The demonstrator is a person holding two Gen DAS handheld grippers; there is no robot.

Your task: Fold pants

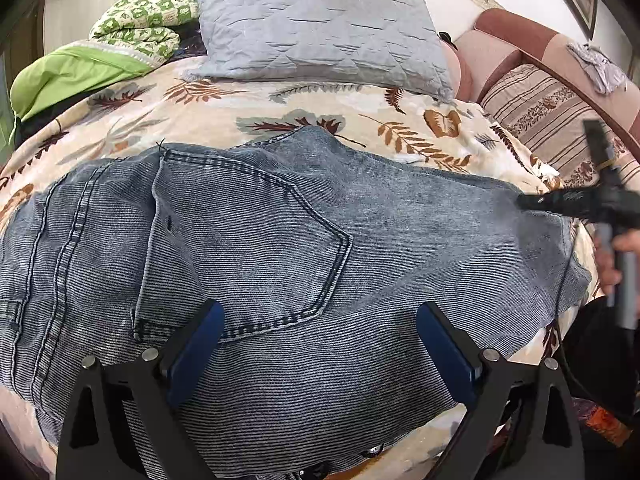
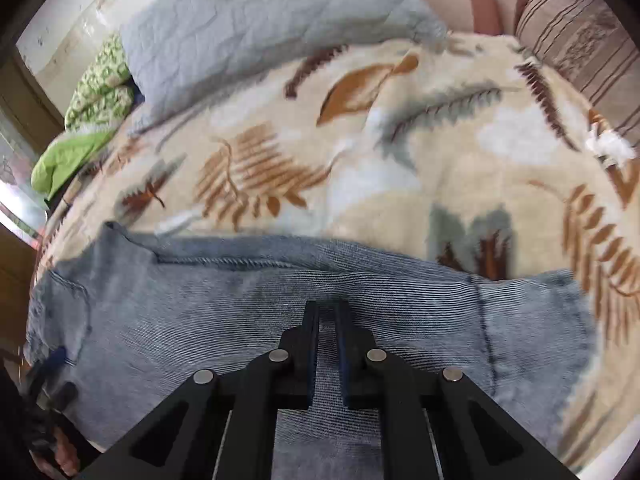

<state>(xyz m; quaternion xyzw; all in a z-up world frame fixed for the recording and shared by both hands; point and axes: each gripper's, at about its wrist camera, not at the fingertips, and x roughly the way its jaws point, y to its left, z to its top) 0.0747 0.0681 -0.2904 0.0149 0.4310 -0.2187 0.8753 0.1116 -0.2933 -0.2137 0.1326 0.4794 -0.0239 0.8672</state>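
Grey-blue jeans [image 1: 280,248] lie folded on a leaf-patterned blanket, back pocket [image 1: 256,248] up. My left gripper [image 1: 320,320] is open, its blue pads [image 1: 196,352] spread just above the jeans near the pocket and waistband. My right gripper [image 2: 328,308] hovers over the leg part of the jeans [image 2: 240,320], jaws nearly closed with a narrow gap and nothing between them. It also shows in the left wrist view [image 1: 532,202] at the right end of the jeans, blurred.
The leaf-patterned blanket [image 1: 280,108] covers the bed. A grey quilted pillow [image 1: 316,28] and green bedding [image 1: 100,56] lie at the far side. A striped cushion [image 1: 548,120] and a sofa back stand at the right.
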